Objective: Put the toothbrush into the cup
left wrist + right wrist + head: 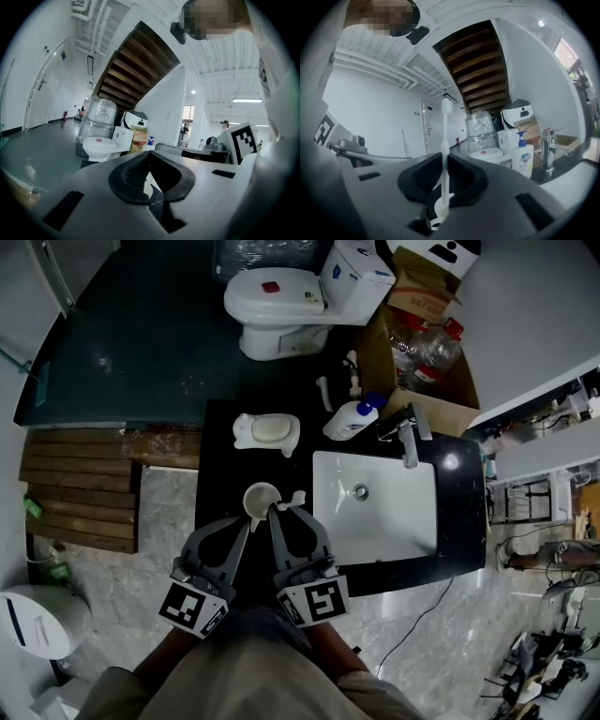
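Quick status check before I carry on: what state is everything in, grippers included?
Right gripper: fingers shut on the toothbrush.
Left gripper: fingers shut, apparently on the cup rim.
Toothbrush: upright, brush end up, not yet in the cup.
Cup: upright, looks empty.
Toilet: lid down.
Pump bottle: upright.
Soap dish: holds a soap bar.

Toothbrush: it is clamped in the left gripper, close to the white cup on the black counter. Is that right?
Not quite: the toothbrush is clamped in the right gripper, as the right gripper view shows. It is close to the white cup on the black counter.
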`<state>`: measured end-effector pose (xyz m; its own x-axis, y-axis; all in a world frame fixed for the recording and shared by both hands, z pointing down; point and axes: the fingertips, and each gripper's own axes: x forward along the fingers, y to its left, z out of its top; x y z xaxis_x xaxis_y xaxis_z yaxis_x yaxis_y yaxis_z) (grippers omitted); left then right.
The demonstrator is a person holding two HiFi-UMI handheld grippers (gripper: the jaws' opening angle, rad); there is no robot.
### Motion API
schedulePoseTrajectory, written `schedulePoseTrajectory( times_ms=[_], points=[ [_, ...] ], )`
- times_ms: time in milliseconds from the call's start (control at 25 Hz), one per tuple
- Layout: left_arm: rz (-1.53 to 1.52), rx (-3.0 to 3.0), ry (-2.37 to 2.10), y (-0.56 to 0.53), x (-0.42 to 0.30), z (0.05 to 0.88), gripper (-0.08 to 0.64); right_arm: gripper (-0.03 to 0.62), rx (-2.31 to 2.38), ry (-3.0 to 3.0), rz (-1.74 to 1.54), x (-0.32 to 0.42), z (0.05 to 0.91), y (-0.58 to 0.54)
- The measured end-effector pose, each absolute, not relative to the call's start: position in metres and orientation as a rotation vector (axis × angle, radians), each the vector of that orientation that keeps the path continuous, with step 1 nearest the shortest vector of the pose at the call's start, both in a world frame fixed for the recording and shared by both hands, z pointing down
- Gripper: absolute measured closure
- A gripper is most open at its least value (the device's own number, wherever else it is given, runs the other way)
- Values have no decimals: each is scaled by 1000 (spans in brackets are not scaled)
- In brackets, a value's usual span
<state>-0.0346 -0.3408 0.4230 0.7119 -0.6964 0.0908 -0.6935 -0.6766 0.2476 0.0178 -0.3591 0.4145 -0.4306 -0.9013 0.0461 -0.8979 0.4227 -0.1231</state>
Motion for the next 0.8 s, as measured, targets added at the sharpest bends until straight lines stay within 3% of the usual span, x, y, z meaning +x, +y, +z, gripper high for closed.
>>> schedulePoseTrajectory(
  times_ms=[800],
  points=[
    [6, 2624, -1136, -341, -40, 431, 551, 548, -1696, 2671, -295, 18, 467, -372]
  ],
)
